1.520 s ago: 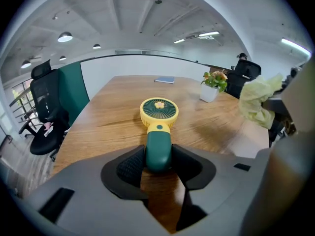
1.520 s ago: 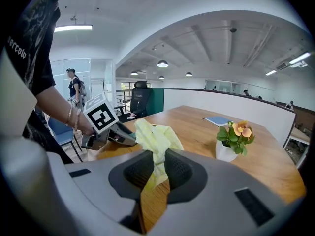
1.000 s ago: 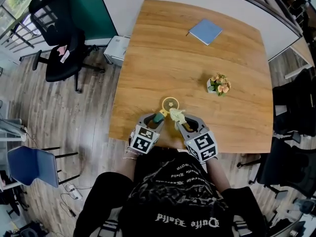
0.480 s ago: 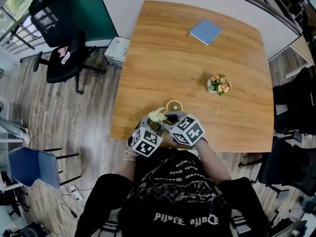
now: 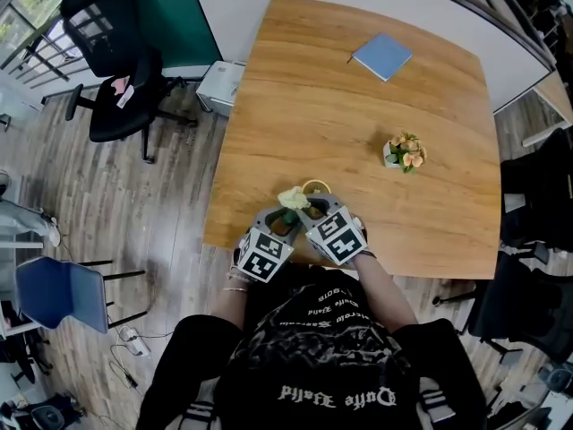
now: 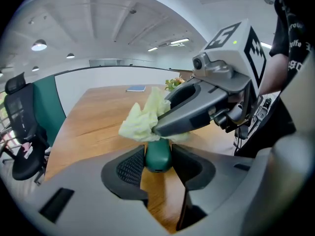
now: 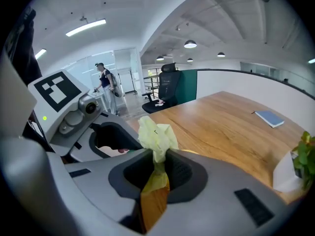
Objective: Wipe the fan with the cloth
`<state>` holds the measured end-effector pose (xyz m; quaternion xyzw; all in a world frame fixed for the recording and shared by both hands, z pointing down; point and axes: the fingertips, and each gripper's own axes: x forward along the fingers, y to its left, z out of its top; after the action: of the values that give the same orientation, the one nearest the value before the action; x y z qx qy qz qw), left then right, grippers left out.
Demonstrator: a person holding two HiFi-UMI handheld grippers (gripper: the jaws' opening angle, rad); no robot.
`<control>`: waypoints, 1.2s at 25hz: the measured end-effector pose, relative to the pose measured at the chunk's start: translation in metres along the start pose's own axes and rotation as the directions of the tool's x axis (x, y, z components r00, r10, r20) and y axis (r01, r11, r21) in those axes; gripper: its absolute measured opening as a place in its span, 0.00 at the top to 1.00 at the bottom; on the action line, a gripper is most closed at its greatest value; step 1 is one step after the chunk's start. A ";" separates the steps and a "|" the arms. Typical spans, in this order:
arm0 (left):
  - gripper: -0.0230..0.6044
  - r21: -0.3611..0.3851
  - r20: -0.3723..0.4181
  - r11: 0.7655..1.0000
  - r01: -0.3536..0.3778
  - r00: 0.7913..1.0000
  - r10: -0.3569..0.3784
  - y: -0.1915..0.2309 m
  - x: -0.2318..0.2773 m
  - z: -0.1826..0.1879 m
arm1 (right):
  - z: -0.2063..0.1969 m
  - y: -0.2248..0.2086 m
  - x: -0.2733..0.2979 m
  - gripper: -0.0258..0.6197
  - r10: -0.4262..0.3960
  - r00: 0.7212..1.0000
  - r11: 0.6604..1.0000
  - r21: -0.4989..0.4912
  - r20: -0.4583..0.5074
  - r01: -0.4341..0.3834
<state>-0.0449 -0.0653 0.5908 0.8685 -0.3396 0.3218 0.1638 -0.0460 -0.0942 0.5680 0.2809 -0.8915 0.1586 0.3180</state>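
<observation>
A small fan shows its yellow ring head [image 5: 316, 187] near the table's front edge, partly hidden by the grippers. Its green handle [image 6: 157, 154] sits between the pads of my left gripper [image 6: 158, 157], which is shut on it. My right gripper [image 7: 156, 167] is shut on a crumpled pale-yellow cloth [image 7: 156, 133]. In the head view the right gripper [image 5: 303, 208] crosses over the left gripper [image 5: 283, 224], and the cloth [image 5: 292, 197] lies against the left side of the fan head. In the left gripper view the cloth [image 6: 141, 120] rests just above the handle.
The wooden table [image 5: 313, 106] carries a blue notebook [image 5: 382, 56] at the far side and a small pot of flowers [image 5: 405, 152] to the right. A black office chair [image 5: 116, 79], a white box [image 5: 219, 86] and a blue chair [image 5: 63, 294] stand on the floor at the left.
My right gripper has swung left with the cloth, from the fan's right side to across the left gripper. The left gripper has kept still on the handle.
</observation>
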 end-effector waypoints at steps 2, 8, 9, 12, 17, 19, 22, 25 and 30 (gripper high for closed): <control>0.66 -0.011 0.017 1.000 0.004 1.000 -0.003 0.000 -0.002 0.005 | 0.004 -0.010 -0.003 0.85 -0.058 0.998 0.998 0.001 0.022 0.058; 0.66 0.061 -0.002 0.998 -0.003 1.000 0.003 -0.004 -0.005 0.008 | 0.003 -0.038 -0.002 0.86 -0.135 0.991 0.991 0.031 0.026 0.134; 0.66 0.065 -0.002 0.998 -0.004 1.000 0.004 -0.004 -0.005 0.008 | 0.003 -0.041 -0.001 0.86 -0.134 0.991 0.991 0.031 0.029 0.133; 0.66 0.060 0.009 0.998 -0.003 1.000 0.002 -0.005 -0.005 0.010 | 0.007 -0.051 0.003 0.85 -0.144 0.989 0.989 0.022 0.038 0.143; 0.66 0.065 0.001 0.998 -0.007 1.000 0.007 -0.005 -0.006 0.008 | 0.001 -0.078 0.006 0.86 -0.212 0.977 0.975 0.070 -0.017 0.213; 0.66 0.042 -0.006 0.999 -0.008 1.000 0.008 -0.005 -0.006 0.003 | -0.008 -0.091 0.003 0.86 -0.232 0.972 0.967 0.102 -0.046 0.235; 0.66 -0.005 -0.007 1.000 -0.007 1.000 0.007 -0.004 -0.006 -0.002 | -0.022 -0.098 -0.006 0.86 -0.232 0.970 0.964 0.120 -0.069 0.239; 0.66 -0.013 -0.017 1.000 -0.010 1.000 0.009 -0.003 -0.005 -0.005 | -0.031 -0.095 -0.015 0.86 -0.218 0.974 0.967 0.120 -0.055 0.223; 0.66 -0.043 -0.018 0.999 -0.007 1.000 0.007 -0.004 -0.006 -0.008 | -0.036 -0.077 -0.025 0.86 -0.208 0.977 0.977 0.039 -0.045 0.209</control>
<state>-0.0494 -0.0554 0.5928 0.8607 -0.3481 0.3226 0.1841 0.0332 -0.1284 0.5865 0.3765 -0.8468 0.1494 0.3447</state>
